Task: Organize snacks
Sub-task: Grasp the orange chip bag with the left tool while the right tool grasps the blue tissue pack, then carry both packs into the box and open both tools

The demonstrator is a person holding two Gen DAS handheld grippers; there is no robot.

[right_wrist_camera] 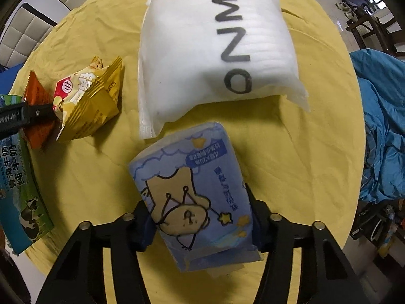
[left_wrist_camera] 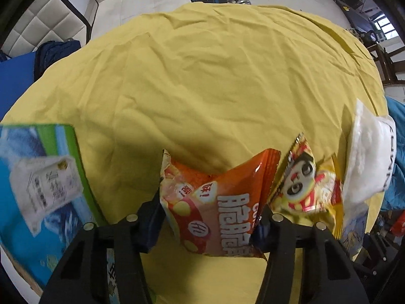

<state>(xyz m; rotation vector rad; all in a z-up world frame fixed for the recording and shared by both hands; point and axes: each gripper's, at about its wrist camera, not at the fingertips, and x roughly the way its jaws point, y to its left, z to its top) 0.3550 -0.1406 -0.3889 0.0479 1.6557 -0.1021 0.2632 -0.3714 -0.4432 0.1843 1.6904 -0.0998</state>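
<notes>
My left gripper (left_wrist_camera: 208, 217) is shut on an orange snack bag (left_wrist_camera: 222, 207), with a fingertip pressing each side of it above the yellow cloth. A yellow snack bag (left_wrist_camera: 306, 190) lies right beside it, touching. In the right wrist view the left gripper (right_wrist_camera: 22, 117) shows side-on against the orange bag (right_wrist_camera: 35, 93) and the yellow bag (right_wrist_camera: 88, 103). My right gripper (right_wrist_camera: 200, 217) is shut on a blue tissue pack (right_wrist_camera: 195, 197) with a cartoon bear. A large white soft pack (right_wrist_camera: 217, 45) lies just beyond it.
A round table under a yellow cloth (left_wrist_camera: 202, 76) carries everything. A blue-green milk carton box (left_wrist_camera: 38, 185) lies at the left edge, also visible as the milk box (right_wrist_camera: 17, 190). Blue fabric (right_wrist_camera: 379, 126) hangs off to the right. Chairs and dumbbells stand beyond the table.
</notes>
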